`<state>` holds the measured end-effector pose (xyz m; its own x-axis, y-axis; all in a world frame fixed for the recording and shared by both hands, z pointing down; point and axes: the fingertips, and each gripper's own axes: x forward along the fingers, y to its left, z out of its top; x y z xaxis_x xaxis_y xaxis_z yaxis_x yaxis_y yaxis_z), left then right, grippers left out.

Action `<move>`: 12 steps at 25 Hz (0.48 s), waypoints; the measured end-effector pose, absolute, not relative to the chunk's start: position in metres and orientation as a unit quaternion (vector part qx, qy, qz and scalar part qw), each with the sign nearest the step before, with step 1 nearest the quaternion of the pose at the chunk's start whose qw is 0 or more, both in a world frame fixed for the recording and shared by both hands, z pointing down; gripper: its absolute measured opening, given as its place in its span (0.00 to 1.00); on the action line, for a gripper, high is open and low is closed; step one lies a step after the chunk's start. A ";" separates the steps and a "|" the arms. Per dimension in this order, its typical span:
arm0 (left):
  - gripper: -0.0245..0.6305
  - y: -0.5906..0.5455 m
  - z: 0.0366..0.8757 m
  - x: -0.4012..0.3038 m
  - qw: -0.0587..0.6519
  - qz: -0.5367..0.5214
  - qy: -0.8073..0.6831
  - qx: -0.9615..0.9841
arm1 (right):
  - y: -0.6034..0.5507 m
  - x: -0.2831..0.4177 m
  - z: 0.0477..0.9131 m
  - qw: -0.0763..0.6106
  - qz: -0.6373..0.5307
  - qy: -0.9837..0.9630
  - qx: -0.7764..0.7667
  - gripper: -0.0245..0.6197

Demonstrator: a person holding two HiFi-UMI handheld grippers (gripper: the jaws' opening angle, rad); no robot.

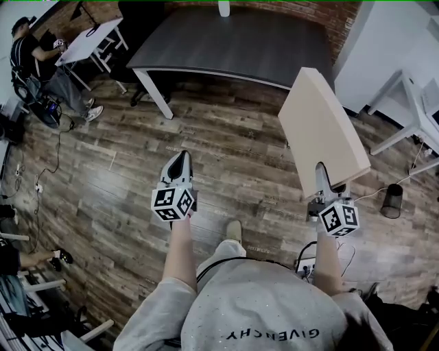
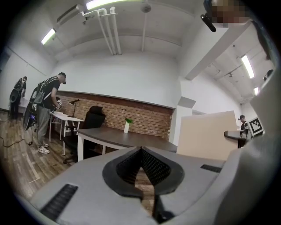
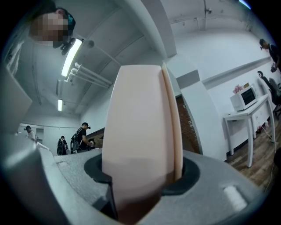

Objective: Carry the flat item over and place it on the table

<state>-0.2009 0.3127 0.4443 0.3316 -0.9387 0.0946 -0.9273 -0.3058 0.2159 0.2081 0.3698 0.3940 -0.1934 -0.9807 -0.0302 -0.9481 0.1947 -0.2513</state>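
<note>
A flat beige board [image 1: 320,130] stands up from my right gripper [image 1: 328,182], which is shut on its lower edge. In the right gripper view the board [image 3: 140,132] fills the space between the jaws and rises toward the ceiling. My left gripper [image 1: 180,166] is shut and holds nothing; it hovers over the wooden floor to the left of the board. In the left gripper view its jaws [image 2: 141,160] meet, and the board [image 2: 208,136] shows at the right. The dark grey table [image 1: 233,44] stands ahead, at the far side of the floor.
A small white vase [image 1: 223,8] stands at the table's far edge. A white desk [image 1: 88,40] with a person [image 1: 34,62] beside it is at the far left. Another white desk [image 1: 411,103] and a black bin [image 1: 392,200] are on the right. Cables lie on the floor at left.
</note>
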 end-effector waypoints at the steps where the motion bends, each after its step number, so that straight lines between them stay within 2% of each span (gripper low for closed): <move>1: 0.04 0.305 0.446 -0.206 0.117 -0.024 -0.577 0.808 | 0.362 0.203 0.395 0.092 -0.089 0.767 -0.629 0.45; 12: 0.04 0.248 0.461 -0.252 0.121 -0.023 -0.577 0.807 | 0.300 0.159 0.410 0.093 -0.103 0.762 -0.632 0.45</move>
